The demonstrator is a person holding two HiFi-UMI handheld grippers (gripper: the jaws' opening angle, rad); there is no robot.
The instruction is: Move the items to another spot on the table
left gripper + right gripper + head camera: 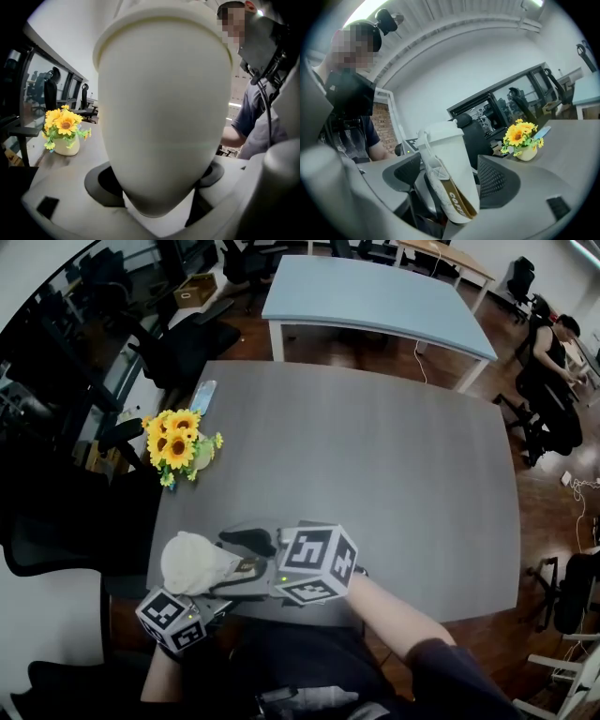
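Coffee cup [192, 563], white with a lid and a brown-printed sleeve, was up in my left gripper [157, 180]. In the left gripper view it filled nearly the whole picture, and I could see both pads pressed against its narrow lower end, the jaws spread wide to take it. From the head view I read it as tilted over the near left corner of the grey table [375, 456], lid end leaning toward the table's left edge. My right gripper [450, 180] faced the cup from the other side. In the right gripper view its jaws stood well apart with the leaning cup between them, and I saw neither pad pressing on it, so that gripper held nothing. Farther back along the left edge stood a pale pot of sunflowers [178, 444], well apart from the cup, with a flat blue item [202, 396] lying just beyond it.
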